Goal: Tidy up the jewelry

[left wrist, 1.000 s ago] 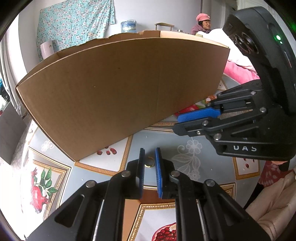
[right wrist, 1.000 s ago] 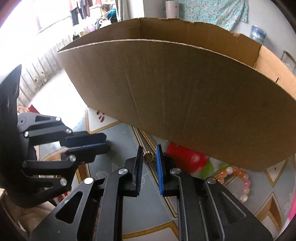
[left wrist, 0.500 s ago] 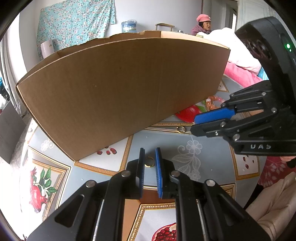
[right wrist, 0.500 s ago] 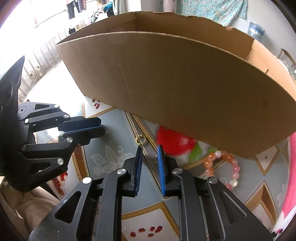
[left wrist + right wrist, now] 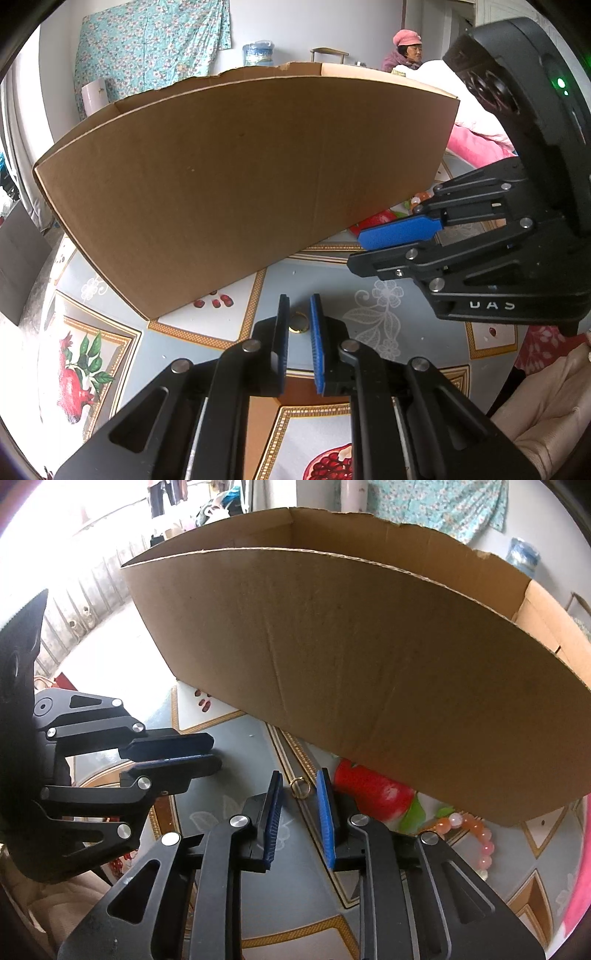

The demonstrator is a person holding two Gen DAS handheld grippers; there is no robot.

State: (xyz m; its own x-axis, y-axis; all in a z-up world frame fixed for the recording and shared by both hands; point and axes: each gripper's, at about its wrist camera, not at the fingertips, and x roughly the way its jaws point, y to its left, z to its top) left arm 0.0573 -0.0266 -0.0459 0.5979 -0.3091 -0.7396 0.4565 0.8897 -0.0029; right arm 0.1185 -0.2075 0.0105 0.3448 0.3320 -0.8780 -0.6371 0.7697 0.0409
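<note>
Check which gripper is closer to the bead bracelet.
Right. The right gripper sits just left of the bead bracelet, jaws open. The left gripper, shut on a gold ring, is farther left, beyond the right one.

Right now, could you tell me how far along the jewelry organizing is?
Done: unclear; the cardboard box hides its contents. In hand: left gripper seems shut on a gold ring; right gripper is open around a loose ring on the table. Left: that ring and the bead bracelet.

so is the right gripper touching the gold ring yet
Apart. The right wrist view shows the gold ring lying between the open right gripper fingertips, tablecloth visible on both sides.
</note>
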